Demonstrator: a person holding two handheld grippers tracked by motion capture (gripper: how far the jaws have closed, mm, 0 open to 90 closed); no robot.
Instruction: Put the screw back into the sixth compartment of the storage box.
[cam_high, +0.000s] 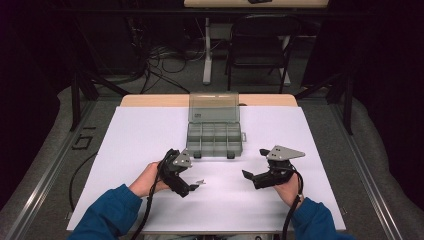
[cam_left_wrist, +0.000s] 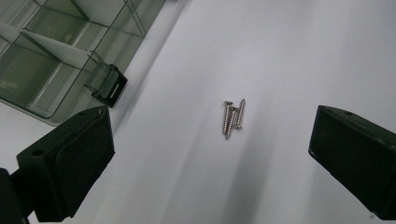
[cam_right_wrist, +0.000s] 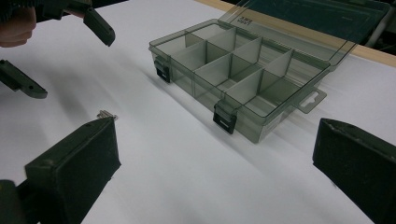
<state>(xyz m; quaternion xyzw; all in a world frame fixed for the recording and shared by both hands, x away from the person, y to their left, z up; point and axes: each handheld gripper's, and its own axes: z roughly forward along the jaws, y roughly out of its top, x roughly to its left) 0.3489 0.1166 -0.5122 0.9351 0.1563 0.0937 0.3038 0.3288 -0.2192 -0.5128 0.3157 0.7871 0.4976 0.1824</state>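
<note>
High view, biggest first: the white tabletop (cam_high: 150, 140) carries a smoky clear compartment box (cam_high: 214, 141) at its middle, lid (cam_high: 214, 107) hinged open and standing up at the box's twelve o'clock, two black latches (cam_right_wrist: 223, 118) on the near wall. Every compartment on view looks empty — the right claw's camera sees straight into the dividers and nothing lies in them.

At seven o'clock from the box sits the left claw (cam_high: 192, 187), jaws wide apart, hanging over a small cluster of screws (cam_left_wrist: 233, 117). At five o'clock from the box the right claw (cam_high: 252, 178) also stands with jaws apart, holding nothing, aimed toward the box.

The screws lie side by side and touching on the bare sheet, near the box's front left latch, midway between the left claw's jaws. They look light, rigid and slick — thin steel that will likely roll or squirt out if pinched across the threads. Best judgement: close on one shank at mid-length, square to its axis, or take the bundle together so none skids away.
</note>
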